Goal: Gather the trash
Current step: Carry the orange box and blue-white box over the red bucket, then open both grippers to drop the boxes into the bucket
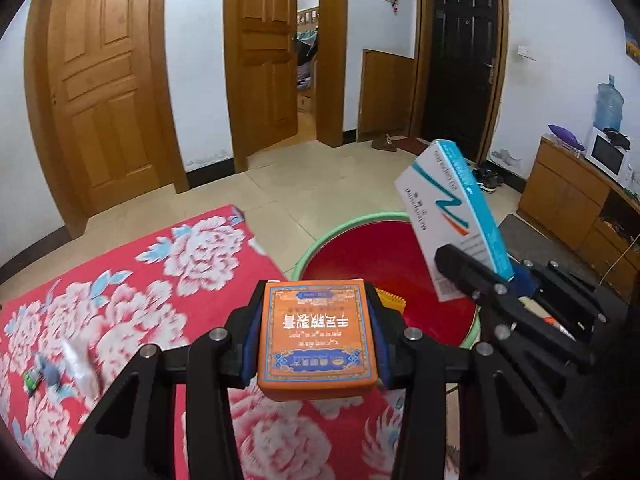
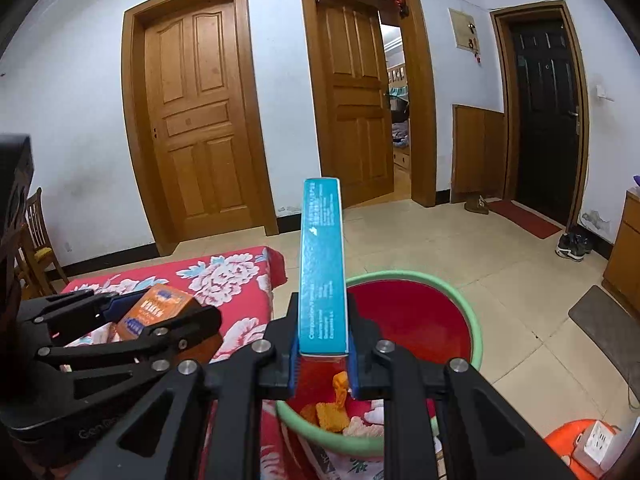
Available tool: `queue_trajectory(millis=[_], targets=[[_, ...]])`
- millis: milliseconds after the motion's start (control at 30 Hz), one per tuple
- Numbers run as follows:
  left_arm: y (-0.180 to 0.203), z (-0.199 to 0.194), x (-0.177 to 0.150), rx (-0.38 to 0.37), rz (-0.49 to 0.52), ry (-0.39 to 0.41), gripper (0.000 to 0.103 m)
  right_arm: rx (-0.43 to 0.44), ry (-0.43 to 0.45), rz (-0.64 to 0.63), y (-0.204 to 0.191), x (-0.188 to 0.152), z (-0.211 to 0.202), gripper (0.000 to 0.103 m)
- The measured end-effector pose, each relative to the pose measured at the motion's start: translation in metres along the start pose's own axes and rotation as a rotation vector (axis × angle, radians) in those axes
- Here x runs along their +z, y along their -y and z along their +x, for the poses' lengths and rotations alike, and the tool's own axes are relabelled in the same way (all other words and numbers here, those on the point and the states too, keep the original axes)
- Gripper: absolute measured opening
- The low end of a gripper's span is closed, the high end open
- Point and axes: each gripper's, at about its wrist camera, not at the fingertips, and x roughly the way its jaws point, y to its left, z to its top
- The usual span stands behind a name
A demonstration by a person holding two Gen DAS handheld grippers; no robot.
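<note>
My left gripper [image 1: 316,340] is shut on an orange box [image 1: 316,336] and holds it over the table edge, beside the basin. It also shows at the left of the right wrist view [image 2: 160,312], where the orange box [image 2: 154,312] sits in its jaws. My right gripper [image 2: 322,354] is shut on a white and teal box [image 2: 322,268], held upright above the green-rimmed red basin [image 2: 420,320]. In the left wrist view the right gripper [image 1: 492,276] and its teal box [image 1: 444,208] hang over the basin [image 1: 380,260]. Orange scraps [image 2: 332,412] lie in the basin.
A table with a red floral cloth [image 1: 132,300] holds small wrappers [image 1: 60,368] at the left. A wooden cabinet [image 1: 576,200] stands at the right. An orange stool with a power strip [image 2: 592,444] is at the lower right. A chair [image 2: 38,240] stands at the left.
</note>
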Motion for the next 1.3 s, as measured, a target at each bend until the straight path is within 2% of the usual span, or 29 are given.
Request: queue_trajectory(millis=[367,533,567,600,633,667,733,800,833,1033,1133,1300], targets=[[0.001,0.051,0.010,-0.042,-0.033,-0.058,0.046,-0.046,-0.054,0.002,0.018,-0.001,0.039,0.020],[0.001,0.068,0.006,-0.031,-0.032,-0.097,0.047,-0.069,-0.089,0.020,0.026,-0.003,0.053,0.020],[0.000,0.072,0.005,-0.021,-0.034,-0.110,0.052,-0.075,-0.090,0.018,0.027,-0.003,0.055,0.020],[-0.001,0.074,0.005,-0.014,-0.035,-0.116,0.062,-0.070,-0.087,0.022,0.028,-0.004,0.056,0.021],[-0.001,0.075,0.005,-0.003,-0.033,-0.116,0.063,-0.075,-0.086,0.026,0.030,-0.004,0.057,0.030],[-0.001,0.074,0.004,0.003,-0.032,-0.111,0.065,-0.093,-0.089,0.025,0.031,-0.004,0.058,0.031],[-0.004,0.073,0.005,0.012,-0.031,-0.103,0.070,-0.112,-0.086,0.019,0.031,-0.006,0.058,0.043],[-0.009,0.071,0.005,0.010,-0.043,-0.096,0.079,-0.119,-0.087,0.029,0.036,-0.006,0.057,0.049],[-0.012,0.069,0.006,0.002,-0.051,-0.091,0.081,-0.117,-0.088,0.035,0.037,-0.005,0.057,0.051],[-0.015,0.059,0.007,-0.016,-0.060,-0.066,0.082,-0.127,-0.069,0.022,0.033,-0.001,0.046,0.051],[-0.014,0.054,0.003,0.008,-0.047,-0.072,0.082,-0.122,-0.058,0.025,0.031,0.001,0.039,0.051],[-0.016,0.049,-0.013,-0.067,-0.095,-0.098,0.079,-0.122,-0.057,0.026,0.029,0.000,0.035,0.051]])
